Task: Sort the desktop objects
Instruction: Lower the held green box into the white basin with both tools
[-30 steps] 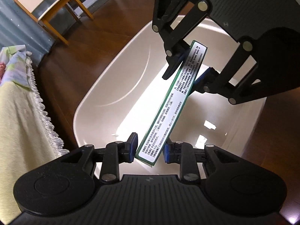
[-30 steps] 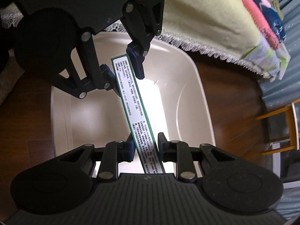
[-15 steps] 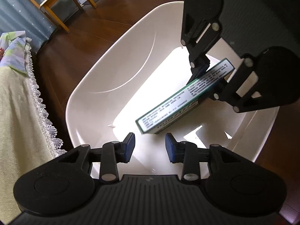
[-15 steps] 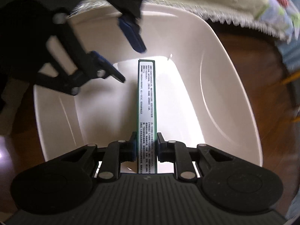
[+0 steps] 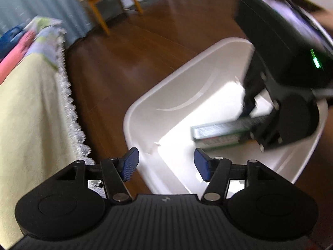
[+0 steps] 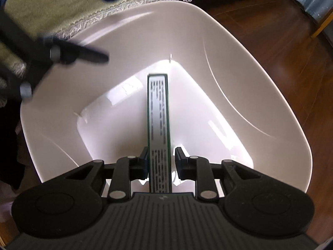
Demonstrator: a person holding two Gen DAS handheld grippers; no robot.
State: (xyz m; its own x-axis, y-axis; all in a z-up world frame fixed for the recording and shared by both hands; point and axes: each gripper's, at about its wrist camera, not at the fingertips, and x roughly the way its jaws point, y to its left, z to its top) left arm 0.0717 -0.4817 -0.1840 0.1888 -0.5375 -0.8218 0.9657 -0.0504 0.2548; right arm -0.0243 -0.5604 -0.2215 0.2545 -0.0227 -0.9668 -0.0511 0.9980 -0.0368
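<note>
White plastic basin [image 6: 260, 108] on the wooden floor [image 5: 129, 66] holds our green-edged box [image 6: 159, 125], which sits between the right gripper [image 6: 159, 162] fingers, narrowly parted with a sliver of gap, while our left gripper [image 5: 165, 163] gapes wide, empty, above the rim.

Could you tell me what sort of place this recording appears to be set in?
Probably a room in a home: dark wooden flooring, a wooden chair by a curtain, and a yellow-green cloth with a lace fringe beside a white plastic basin on the floor.
</note>
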